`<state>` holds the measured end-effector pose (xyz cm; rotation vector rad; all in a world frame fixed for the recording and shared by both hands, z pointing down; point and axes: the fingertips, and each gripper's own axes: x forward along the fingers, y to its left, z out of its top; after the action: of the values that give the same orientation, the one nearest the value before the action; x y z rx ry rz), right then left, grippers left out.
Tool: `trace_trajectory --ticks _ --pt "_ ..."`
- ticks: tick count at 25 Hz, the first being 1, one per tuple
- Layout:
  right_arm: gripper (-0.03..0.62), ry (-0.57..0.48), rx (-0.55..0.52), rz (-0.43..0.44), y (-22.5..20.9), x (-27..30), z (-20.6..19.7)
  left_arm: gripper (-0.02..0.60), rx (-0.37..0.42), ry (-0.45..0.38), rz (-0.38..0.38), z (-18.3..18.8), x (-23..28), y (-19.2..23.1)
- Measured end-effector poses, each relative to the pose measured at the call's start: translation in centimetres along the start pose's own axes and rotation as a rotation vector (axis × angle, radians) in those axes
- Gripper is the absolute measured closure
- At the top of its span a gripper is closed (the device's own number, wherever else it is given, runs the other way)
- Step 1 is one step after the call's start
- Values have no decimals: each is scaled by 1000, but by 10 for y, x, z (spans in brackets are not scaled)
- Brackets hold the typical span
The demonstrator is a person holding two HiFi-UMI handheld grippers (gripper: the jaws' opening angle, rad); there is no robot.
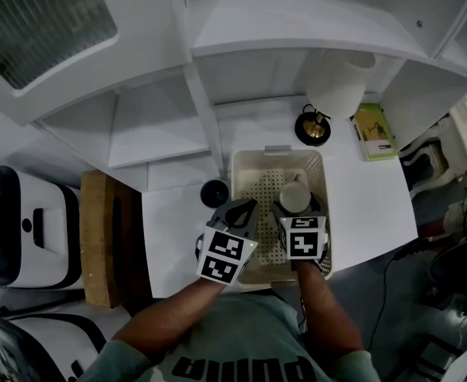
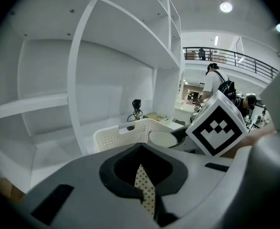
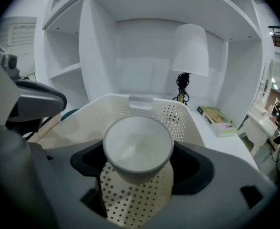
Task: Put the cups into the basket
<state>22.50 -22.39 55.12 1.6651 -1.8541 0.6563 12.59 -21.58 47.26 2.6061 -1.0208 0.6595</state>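
A cream perforated basket (image 1: 317, 173) stands on the white table. My right gripper (image 1: 293, 210) is shut on a white cup (image 1: 294, 196) and holds it upright over the basket's floor. The right gripper view shows that cup (image 3: 137, 142) clasped between the jaws of the right gripper (image 3: 138, 165), with the basket (image 3: 178, 116) behind it. My left gripper (image 1: 239, 211) hovers over the basket's left rim, shut and holding nothing. Through its jaws in the left gripper view only a strip of perforated floor shows. A dark cup (image 1: 214, 192) stands on the table just left of the basket.
White shelving rises behind the table. A white lamp (image 1: 338, 82) with a black base (image 1: 313, 127) and a green book (image 1: 374, 132) sit behind the basket. A wooden board (image 1: 98, 237) and a white appliance (image 1: 18, 225) lie at left. People (image 2: 216, 85) stand far off.
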Motion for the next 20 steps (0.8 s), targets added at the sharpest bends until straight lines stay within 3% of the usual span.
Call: trace_trajectory --ticks 12,20 --pt "204 87 40 6 -6 41 -22 574 20 76 5 -7 25 0" --pt "204 93 52 -11 -8 51 -33 574 16 76 -7 -7 26 0"
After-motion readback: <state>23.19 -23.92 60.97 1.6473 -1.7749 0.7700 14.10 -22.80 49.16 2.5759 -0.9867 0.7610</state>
